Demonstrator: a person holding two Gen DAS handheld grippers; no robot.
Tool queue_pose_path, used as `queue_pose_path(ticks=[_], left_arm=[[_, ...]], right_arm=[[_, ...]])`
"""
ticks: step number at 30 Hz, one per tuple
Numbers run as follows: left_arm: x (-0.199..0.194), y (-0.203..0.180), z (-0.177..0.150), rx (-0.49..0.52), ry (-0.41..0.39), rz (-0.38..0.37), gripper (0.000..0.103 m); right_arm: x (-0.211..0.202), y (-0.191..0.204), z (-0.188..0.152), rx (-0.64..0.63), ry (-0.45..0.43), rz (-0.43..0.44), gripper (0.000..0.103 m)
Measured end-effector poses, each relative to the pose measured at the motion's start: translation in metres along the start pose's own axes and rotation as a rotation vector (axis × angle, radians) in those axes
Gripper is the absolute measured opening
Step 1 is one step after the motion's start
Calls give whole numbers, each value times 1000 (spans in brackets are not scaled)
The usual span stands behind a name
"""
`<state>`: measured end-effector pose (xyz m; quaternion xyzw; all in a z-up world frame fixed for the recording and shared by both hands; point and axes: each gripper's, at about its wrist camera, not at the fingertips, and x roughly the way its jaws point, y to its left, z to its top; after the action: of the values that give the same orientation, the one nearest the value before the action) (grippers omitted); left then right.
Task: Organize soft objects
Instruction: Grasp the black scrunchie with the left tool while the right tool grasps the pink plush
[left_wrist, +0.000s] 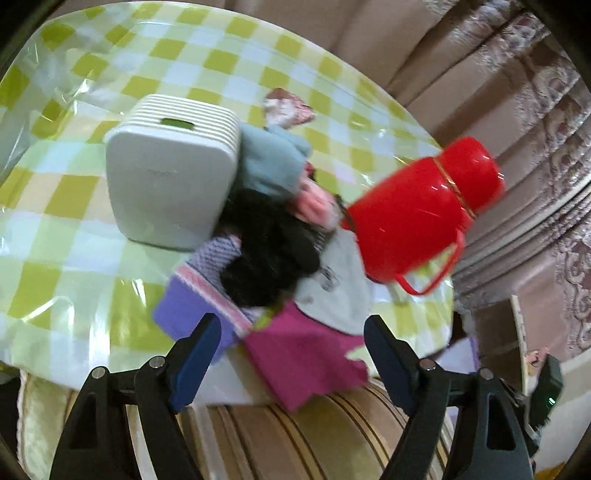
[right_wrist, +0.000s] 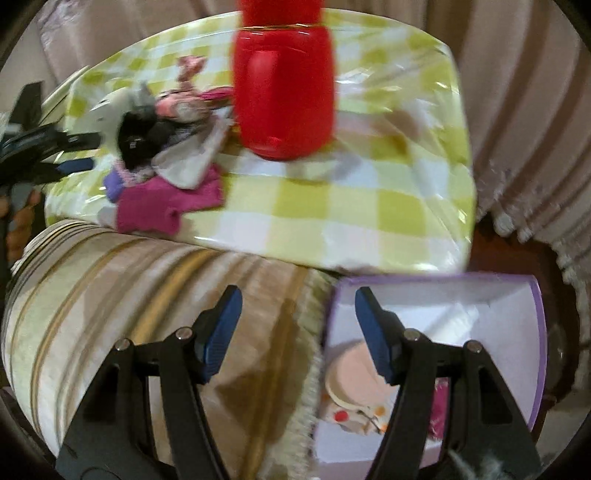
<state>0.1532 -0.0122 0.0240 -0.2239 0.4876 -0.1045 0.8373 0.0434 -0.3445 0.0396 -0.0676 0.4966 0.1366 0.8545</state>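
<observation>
A heap of soft clothes (left_wrist: 273, 236) lies on the checked table: teal, black, pink, grey, a purple striped piece (left_wrist: 192, 302) and a magenta cloth (left_wrist: 306, 350) at the near edge. My left gripper (left_wrist: 291, 332) hovers open just short of the magenta cloth, nothing pressed between its pads. The right wrist view shows the same heap (right_wrist: 162, 147) at the left, with the left gripper (right_wrist: 86, 151) beside it. My right gripper (right_wrist: 298, 295) stands open and empty over the sofa arm and the rim of a purple box (right_wrist: 517, 295) holding a peach cloth (right_wrist: 351, 373) and a dotted item.
A red thermos flask (left_wrist: 417, 214) stands on the green checked table (left_wrist: 74, 229) right of the heap. A white ribbed appliance (left_wrist: 166, 177) stands against the heap's left side. A striped sofa arm (right_wrist: 147, 295) runs along the table's near edge. Curtains hang behind.
</observation>
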Motion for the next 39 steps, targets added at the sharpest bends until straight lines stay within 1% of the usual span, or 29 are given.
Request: queue_pose_path(ticks=[2,6,9,11,13,17,18,19,20,22,28,33,37,39], left_arm=[[8,2,6,21,0,29,80],[20,5,14,40,4,52,80],[26,1,17,70,0,77,80],[31,-1,18,84,-2,83,76],[38,-1,20,97,7,92,63],[53,3,22,98,29,92,43],[53,5,22,96,31,91,32],[51,7,21,93,31,89,27],[49,9,20,89,28,81,26],[45,10,19,86,23,71,19],[35,17,14,75,15,42,14],[26,22,7,60,6,17,13],[19,24,4,54,-2,5,12],[12,25,1,51,-13,0,11]], right_arm=[[1,13,8,-38,-7,12,67],[4,39,27,-113,-28,34,67],[5,51,38,-145,-41,57,67],[6,60,47,-169,-56,75,67],[7,69,56,-188,-71,90,67],[9,88,76,-227,-103,117,67],[10,93,82,-234,-114,122,67],[9,95,85,-239,-120,123,67],[10,99,90,-244,-127,125,67],[14,105,99,-243,-136,128,67],[30,117,126,-214,-133,149,67],[44,133,144,-200,-116,185,67],[56,145,158,-188,-108,195,67],[64,151,164,-199,-96,179,67]])
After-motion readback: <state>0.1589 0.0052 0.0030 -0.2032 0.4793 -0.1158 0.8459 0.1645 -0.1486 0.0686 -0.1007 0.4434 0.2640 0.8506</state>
